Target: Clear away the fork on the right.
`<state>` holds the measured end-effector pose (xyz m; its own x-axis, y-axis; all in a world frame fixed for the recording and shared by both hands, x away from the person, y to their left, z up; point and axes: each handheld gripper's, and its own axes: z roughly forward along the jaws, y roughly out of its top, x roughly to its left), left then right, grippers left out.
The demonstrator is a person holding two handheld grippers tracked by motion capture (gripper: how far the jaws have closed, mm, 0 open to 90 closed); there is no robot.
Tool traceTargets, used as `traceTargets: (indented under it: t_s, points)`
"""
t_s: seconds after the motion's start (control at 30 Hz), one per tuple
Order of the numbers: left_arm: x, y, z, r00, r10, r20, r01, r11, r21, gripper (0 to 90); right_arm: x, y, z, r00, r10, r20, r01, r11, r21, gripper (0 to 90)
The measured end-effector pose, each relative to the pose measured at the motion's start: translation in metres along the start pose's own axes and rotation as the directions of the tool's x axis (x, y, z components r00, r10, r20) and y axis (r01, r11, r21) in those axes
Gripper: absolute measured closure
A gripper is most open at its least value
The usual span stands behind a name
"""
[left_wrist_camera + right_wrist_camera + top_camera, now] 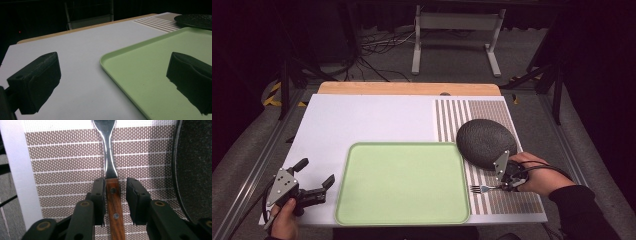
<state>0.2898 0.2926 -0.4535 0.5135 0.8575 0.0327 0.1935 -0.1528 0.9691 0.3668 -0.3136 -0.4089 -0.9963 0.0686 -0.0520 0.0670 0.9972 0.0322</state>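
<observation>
- The surface (362, 120) carries a green tray (402, 182) at its near edge, bare, likely the place to set things on
- The dark plate (486, 142) lies on the striped mat (507, 197) at the right edge
- The left gripper (314, 184) waits at the near left corner, jaws wide apart on nothing
- The right gripper (115, 195) straddles the fork (110, 165) on the mat, left pad touching its wooden handle, right pad just clear: no grip yet

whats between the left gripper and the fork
The green tray lies between the left gripper and the fork, as the high view shows.
</observation>
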Motion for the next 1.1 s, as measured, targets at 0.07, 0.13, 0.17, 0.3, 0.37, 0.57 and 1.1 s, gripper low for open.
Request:
traceTargets:
  t_s: [0.07,0.13,0.17,0.3,0.37,0.57,1.1]
  points:
    - [0.0,0.0,0.0,1.0,-0.001,0.002,0.001,1.0,0.001,0.1,0.0,0.0,0.001,1.0,-0.001,-0.006,0.001,1.0,0.011,71.1]
    - [0.0,0.0,0.001,1.0,-0.005,0.004,0.005,1.0,0.0,0.1,0.0,0.001,0.002,0.9998,-0.013,-0.012,0.013,1.0,0.02,73.8]
    - [0.0,0.0,0.001,1.0,-0.003,0.007,0.003,1.0,0.003,0.1,-0.001,0.001,0.002,0.9996,-0.024,-0.014,0.024,0.999,0.028,74.6]
    - [0.0,0.0,0.001,1.0,0.0,0.005,0.0,1.0,0.003,0.1,0.0,0.002,0.004,0.9993,-0.032,-0.019,0.032,0.999,0.021,76.5]
    - [0.0,0.0,0.001,1.0,-0.001,0.006,0.001,1.0,0.002,0.1,0.0,0.001,0.004,0.9988,-0.044,-0.021,0.044,0.999,0.016,77.5]
    - [0.0,0.0,0.0,1.0,-0.004,0.008,0.004,1.0,0.0,0.1,0.001,0.003,0.003,0.9981,-0.059,-0.014,0.06,0.998,0.029,78.0]
    - [0.001,0.0,0.0,1.0,0.0,0.008,0.0,1.0,0.002,0.1,0.006,0.02,-0.038,0.999,-0.032,0.03,0.031,0.999,0.019,78.2]
